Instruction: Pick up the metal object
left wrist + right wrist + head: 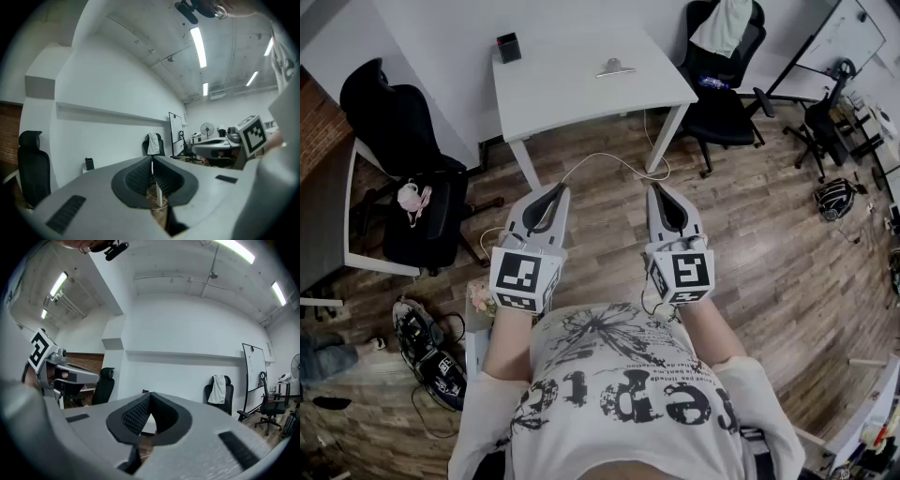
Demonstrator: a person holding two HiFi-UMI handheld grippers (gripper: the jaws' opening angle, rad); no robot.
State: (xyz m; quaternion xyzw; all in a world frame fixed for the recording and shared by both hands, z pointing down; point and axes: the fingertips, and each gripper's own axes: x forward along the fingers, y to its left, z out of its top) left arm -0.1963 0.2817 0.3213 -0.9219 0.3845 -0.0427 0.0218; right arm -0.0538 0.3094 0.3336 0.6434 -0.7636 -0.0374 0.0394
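- Wooden floor lay between us and the white surface point(572, 94). Where was the metal object point(617, 67) from where we stood?
- Ahead, beyond both grippers, toward the far side of that surface and a little right of its middle, well apart from the jaws. We held the left gripper point(555, 190) and the right gripper point(659, 190) close to our chest, side by side, both pointing forward at the surface.
- Which one did we judge nearer?
- The right, by a little. The object lay between the two lines they pointed along, but closer to the right one. Its long axis ran across our view, side to side, so we reckoned jaws coming straight in would meet it across its narrow way.
- And the jaws?
- Clenched on both, pads together, nothing between them. Each gripper view showed that plainly. We judged they had to part before any reach.
- Anything in the way?
- Nothing on the surface near it. A small black box point(508, 47) stood at the far left corner, well apart from the object. A cable point(623, 159) looped on the floor under the surface. A black chair point(389, 117) stood to our left and another chair point(722, 117) right of the surface, neither in the path.
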